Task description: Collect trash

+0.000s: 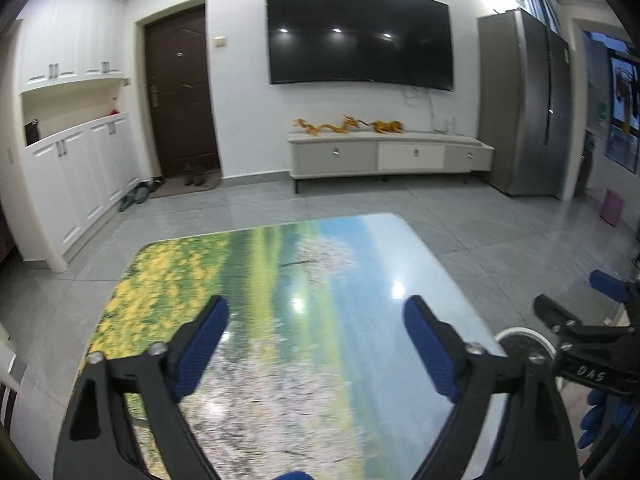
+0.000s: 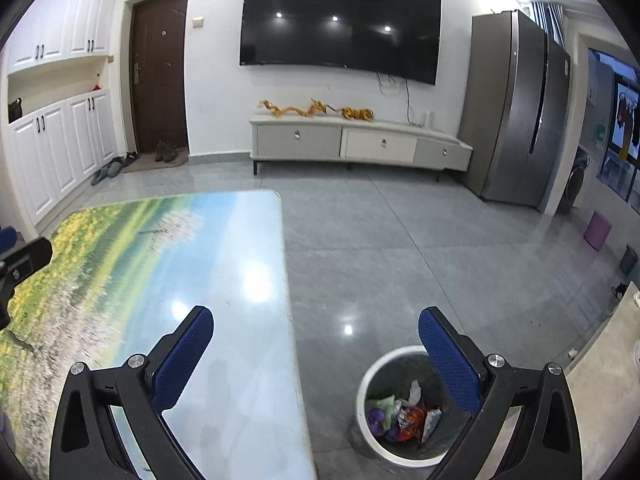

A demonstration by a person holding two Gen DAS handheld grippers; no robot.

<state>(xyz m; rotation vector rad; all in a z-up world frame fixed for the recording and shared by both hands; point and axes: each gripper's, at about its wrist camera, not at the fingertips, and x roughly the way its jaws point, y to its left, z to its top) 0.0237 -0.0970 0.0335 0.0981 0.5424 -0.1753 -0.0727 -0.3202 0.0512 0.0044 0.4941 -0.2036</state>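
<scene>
My left tool [image 1: 316,344] is spread wide with nothing between its blue pads [image 1: 202,354], and it hangs over the surface [image 1: 280,280], a glossy top printed with yellow flowers, green fields and pale sky. Nothing lies on the part of the surface ahead of it. Off to its right I can see part of my other tool and, behind that, a sliver of the bin's white rim.

My right tool [image 2: 316,354] is likewise fully spread and holds nothing. Its left finger sits over the near right edge of the surface, while its right finger [image 2: 450,360] overlaps the bin [image 2: 368,380], which stands on the floor [image 2: 400,240] just beside the surface's long edge, below and to the right of the tool's middle. Inside the bin lies the trash [image 2: 404,412]: crumpled wrappers in purple, green, orange and silver, heaped at the bottom.

Farther out, the grey tiled floor runs to a low cabinet [image 2: 360,144] with three drawers against the far wall, with golden ornaments [image 2: 316,109] on top and a large dark television [image 2: 340,24] mounted above. To the left of that is a brown door [image 2: 160,72] with shoes at its foot; to the right, a tall grey fridge [image 2: 516,108].
</scene>
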